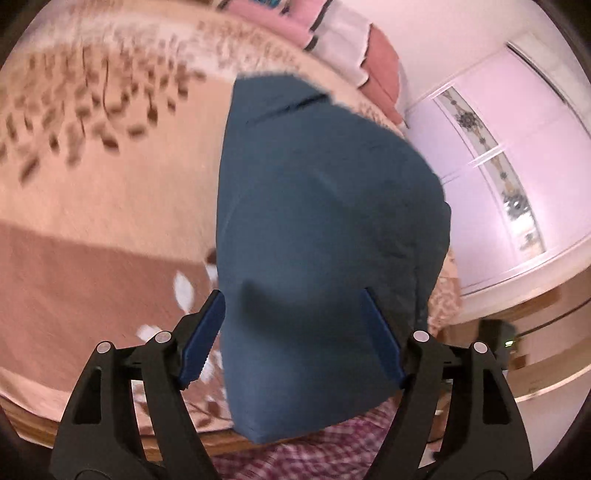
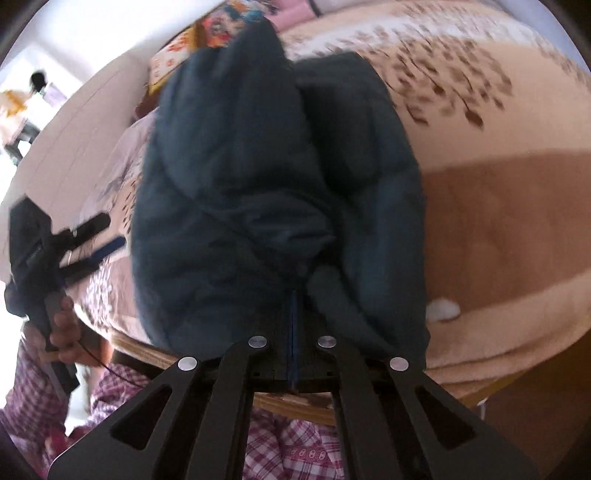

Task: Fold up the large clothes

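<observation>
Over the bed edge (image 1: 110, 424), right gripper (image 2: 293, 314) pinched the blue garment (image 2: 258, 184), lifting it. Left gripper (image 1: 295, 332) was spread wide, garment between its fingers.

I can read no text, label, brand or number in either wrist view. The body of the left gripper (image 2: 92, 236) — seen from the right wrist camera — carries a faint pale marking on its dark housing, too blurred for me to make out a single letter. The colourful printed cushion (image 2: 207, 33) at the head of the bed shows bright shapes only — whether any of them are lettering I cannot tell. The decorated strip on the wardrobe door (image 1: 491, 162) bears ornament, not writing, as far as I can see.
</observation>
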{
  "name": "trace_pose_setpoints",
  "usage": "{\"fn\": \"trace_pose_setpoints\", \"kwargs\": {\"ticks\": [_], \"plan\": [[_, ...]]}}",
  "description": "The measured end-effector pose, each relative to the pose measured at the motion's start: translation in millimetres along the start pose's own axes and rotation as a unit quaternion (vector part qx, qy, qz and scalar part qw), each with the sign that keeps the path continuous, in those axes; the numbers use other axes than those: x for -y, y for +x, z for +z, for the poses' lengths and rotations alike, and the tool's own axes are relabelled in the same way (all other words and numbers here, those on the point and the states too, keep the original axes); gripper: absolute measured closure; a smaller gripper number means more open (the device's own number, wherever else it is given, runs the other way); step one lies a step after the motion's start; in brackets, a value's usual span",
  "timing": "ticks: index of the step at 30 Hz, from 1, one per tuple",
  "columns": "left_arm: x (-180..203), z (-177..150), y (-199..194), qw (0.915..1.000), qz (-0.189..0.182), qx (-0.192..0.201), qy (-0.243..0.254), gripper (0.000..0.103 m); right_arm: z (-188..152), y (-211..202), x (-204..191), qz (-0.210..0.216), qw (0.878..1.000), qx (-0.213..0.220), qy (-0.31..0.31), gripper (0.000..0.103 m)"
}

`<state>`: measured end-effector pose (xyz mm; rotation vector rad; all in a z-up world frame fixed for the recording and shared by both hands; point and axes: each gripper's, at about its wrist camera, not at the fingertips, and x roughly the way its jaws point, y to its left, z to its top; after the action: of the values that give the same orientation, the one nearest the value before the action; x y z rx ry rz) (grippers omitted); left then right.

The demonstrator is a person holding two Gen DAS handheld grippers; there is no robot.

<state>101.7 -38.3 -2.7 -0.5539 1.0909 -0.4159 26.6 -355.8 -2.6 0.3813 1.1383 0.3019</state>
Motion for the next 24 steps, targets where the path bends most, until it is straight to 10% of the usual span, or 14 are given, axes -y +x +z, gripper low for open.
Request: {"fn": "trace_pose_setpoints", "kwargs": {"ticks": [24], "plan": [[23, -18, 34, 0.9968, 0.045, -0.005, 0.066, 0.018, -11, 34, 30, 0.005, 0.999, -0.015, 0.038, 0.103]]}}
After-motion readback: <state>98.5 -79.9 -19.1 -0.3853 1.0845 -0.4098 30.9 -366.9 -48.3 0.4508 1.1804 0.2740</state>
